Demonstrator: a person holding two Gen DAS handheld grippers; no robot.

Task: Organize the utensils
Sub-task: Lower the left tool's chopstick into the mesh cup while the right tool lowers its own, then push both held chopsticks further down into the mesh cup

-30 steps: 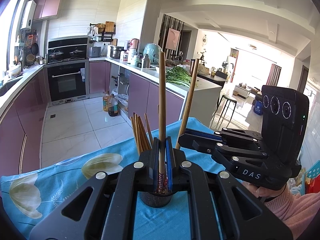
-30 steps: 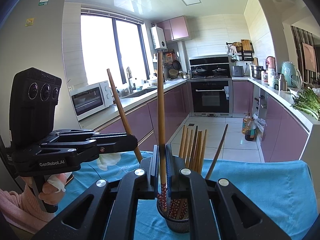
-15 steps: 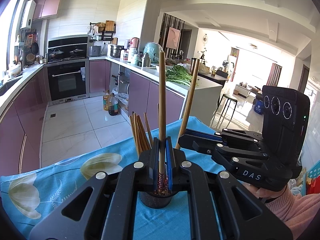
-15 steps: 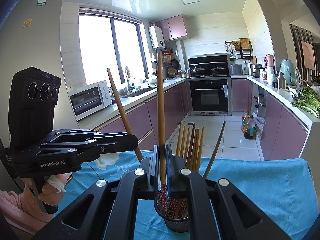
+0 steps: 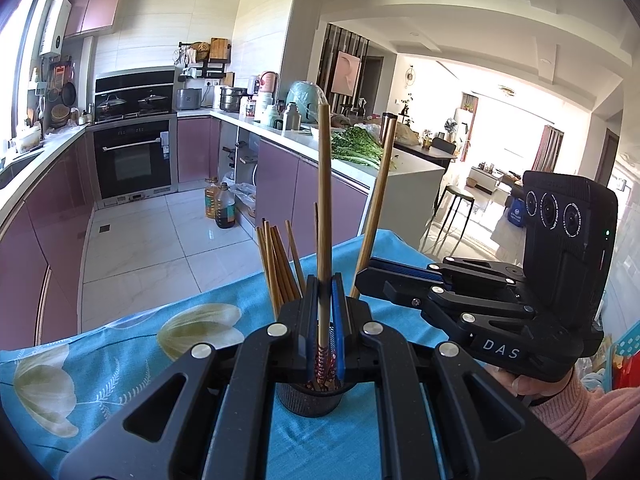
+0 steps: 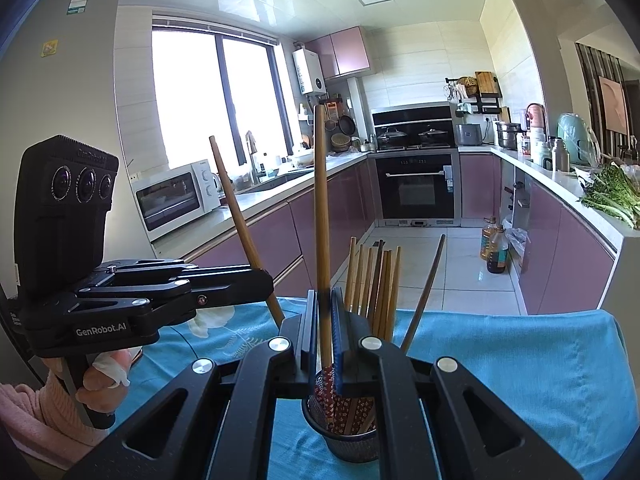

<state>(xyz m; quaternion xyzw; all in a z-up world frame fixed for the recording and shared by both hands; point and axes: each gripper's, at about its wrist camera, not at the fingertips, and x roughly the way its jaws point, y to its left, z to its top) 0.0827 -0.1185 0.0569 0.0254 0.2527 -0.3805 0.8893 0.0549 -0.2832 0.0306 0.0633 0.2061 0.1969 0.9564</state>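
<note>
Already most of the chopsticks [image 6: 376, 284] stand bundled in the dark mesh cup [image 6: 352, 444], which sits on the near part of the blue flowered cloth [image 6: 520, 380]. Two are not yet in. The left gripper [image 5: 325, 308] is pinched on one chopstick [image 5: 323, 200], held upright with its patterned tip just above or at the cup's mouth; I cannot tell whether it has entered. The right gripper [image 6: 323, 320] is likewise pinched on another chopstick [image 6: 321, 208], also upright, its patterned end at the cup's rim. So the job looks nearly finished: what seems left is lowering these two and letting go.

Each gripper is held by a hand in a pink sleeve [image 5: 592, 412], and they meet over the cup from left and right.

Beyond the cloth's far edge lies a tiled kitchen floor [image 5: 136, 240], with mauve cabinets [image 6: 560, 248], an oven [image 6: 416, 184] at the far wall, a microwave [image 6: 176, 196] at the left under a bright window, and greens [image 5: 356, 148] on the right counter.
</note>
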